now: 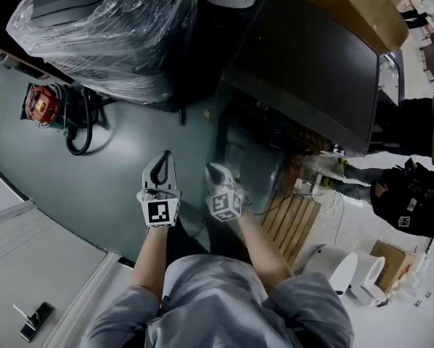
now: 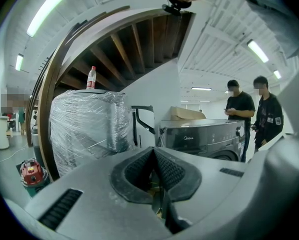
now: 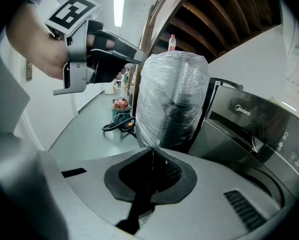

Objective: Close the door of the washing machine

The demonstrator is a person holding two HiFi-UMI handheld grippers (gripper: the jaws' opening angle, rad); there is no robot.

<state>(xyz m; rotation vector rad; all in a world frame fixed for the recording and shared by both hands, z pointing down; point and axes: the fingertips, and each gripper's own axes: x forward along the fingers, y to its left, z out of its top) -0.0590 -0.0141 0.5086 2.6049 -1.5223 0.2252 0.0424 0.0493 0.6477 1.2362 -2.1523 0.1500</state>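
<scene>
Forearms [image 1: 150, 256] outstretched side by side, left tool [image 1: 165, 155] and right tool [image 1: 215, 170] empty, jaws together.

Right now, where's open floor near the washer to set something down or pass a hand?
Free: bare floor bordered by the vacuum, the wrapped unit and the left gripper. Crowded: right of the washer, with a pallet, cables and a person close together.
</scene>
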